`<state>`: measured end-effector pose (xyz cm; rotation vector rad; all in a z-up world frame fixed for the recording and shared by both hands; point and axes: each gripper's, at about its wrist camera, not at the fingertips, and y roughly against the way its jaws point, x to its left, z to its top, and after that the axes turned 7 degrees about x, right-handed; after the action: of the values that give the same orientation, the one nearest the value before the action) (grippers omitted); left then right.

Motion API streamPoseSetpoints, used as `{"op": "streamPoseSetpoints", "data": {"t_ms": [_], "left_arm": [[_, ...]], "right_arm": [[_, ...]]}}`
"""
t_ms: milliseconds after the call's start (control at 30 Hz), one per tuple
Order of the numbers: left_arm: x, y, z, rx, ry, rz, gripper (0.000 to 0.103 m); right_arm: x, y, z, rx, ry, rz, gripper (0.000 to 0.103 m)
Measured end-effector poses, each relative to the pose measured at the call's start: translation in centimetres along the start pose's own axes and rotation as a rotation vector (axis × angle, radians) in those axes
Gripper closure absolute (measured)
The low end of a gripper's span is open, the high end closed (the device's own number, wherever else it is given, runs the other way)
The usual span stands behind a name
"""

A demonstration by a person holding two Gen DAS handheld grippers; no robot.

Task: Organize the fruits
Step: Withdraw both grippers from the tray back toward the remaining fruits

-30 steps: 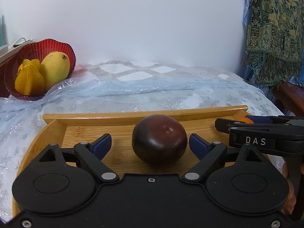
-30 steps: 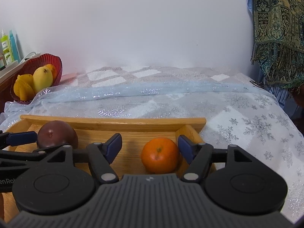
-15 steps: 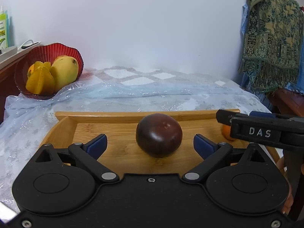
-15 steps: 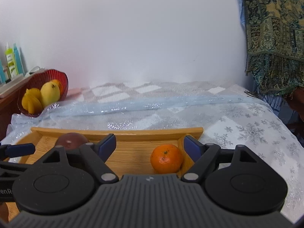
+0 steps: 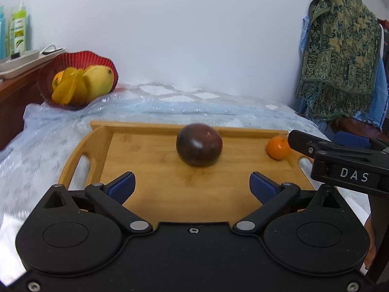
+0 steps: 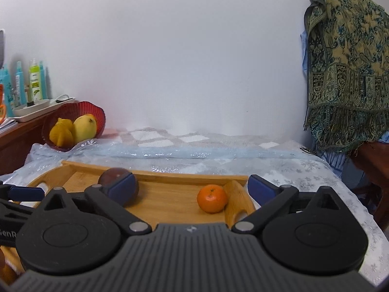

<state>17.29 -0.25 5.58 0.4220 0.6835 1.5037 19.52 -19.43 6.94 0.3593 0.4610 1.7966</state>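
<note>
Far to the left, against the wall, a red bowl [image 5: 77,80] with a mango [image 5: 98,82] and other yellow fruit sits on the blue cloth [image 5: 170,112], as it did 1 second ago. Nearer, the wooden tray [image 5: 150,160] holds 2 fruits: a dark plum [image 5: 199,148] at its middle and a small orange [image 5: 278,147] by its right end, apart from each other. The left gripper [image 5: 192,186] has drawn back and risen; 1 second ago its blue pads flanked the plum closely, and now the plum lies beyond the tips, free, with the jaws spread wider. Rightward, the right gripper [image 6: 190,189] has pulled away likewise; the orange, once between its pads, now rests on the tray ahead of them, untouched, jaws wide apart. Far right, a patterned shawl [image 6: 345,68] hangs by the wall.
</note>
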Motion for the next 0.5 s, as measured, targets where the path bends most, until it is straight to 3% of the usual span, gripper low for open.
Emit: {"op": "streamPoseSetpoints", "data": {"t_ms": [500], "left_arm": [[0.0, 5.3, -5.7, -0.032, -0.045, 0.020, 0.002]], "right_arm": [[1.2, 6.5, -5.7, -0.017, -0.010, -0.038, 0.000]]}}
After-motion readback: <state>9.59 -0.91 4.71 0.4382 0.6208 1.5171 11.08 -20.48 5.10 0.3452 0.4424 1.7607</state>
